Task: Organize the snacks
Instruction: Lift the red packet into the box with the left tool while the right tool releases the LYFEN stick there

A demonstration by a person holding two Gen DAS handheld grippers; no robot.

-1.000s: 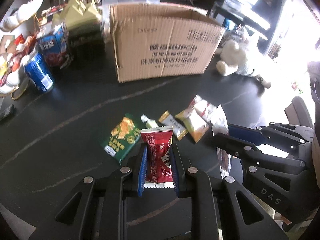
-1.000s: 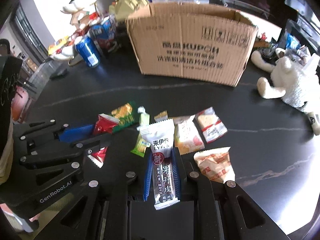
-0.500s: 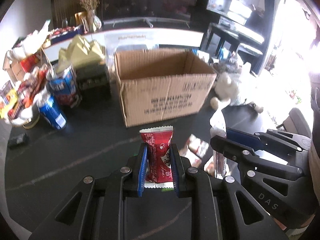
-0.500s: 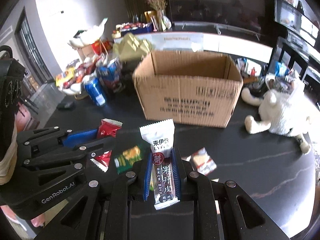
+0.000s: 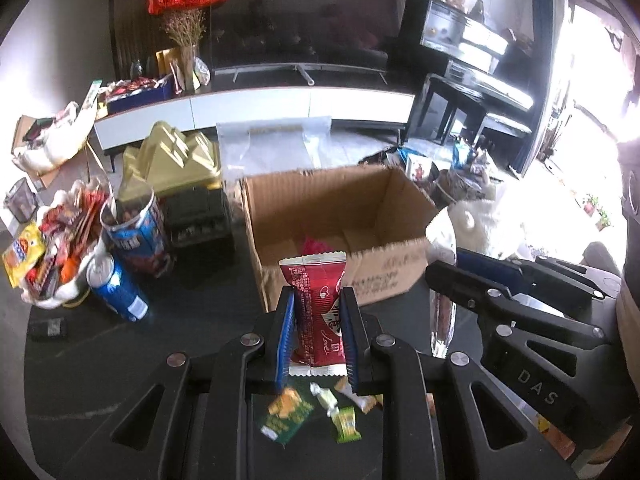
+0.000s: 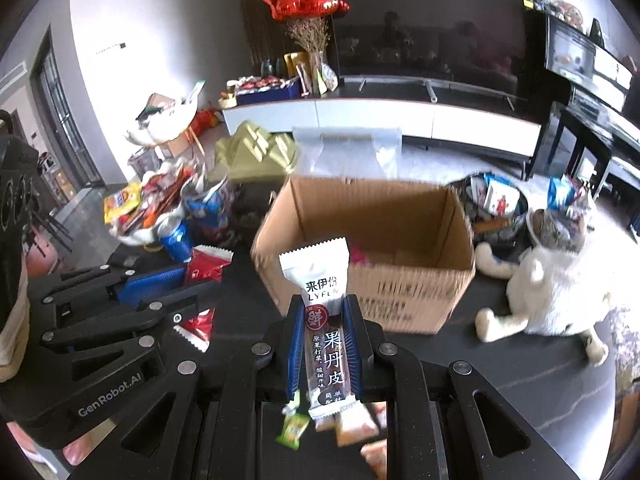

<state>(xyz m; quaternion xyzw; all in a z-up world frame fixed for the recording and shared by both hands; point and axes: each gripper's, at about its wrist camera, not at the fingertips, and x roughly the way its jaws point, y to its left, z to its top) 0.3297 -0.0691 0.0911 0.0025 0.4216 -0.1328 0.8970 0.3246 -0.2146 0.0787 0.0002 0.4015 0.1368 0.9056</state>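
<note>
Cardboard box (image 5: 340,216) waits open just ahead, so carry the red packet (image 5: 316,312) clamped in your left gripper (image 5: 316,344) and the white bar (image 6: 326,328) pinched in your right gripper (image 6: 326,344) over its rim (both grips look firm) before you let go.

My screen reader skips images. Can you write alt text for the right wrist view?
The right gripper holds a white and brown snack bar upright before an open cardboard box on a dark table. The left gripper holds a red packet.
</note>
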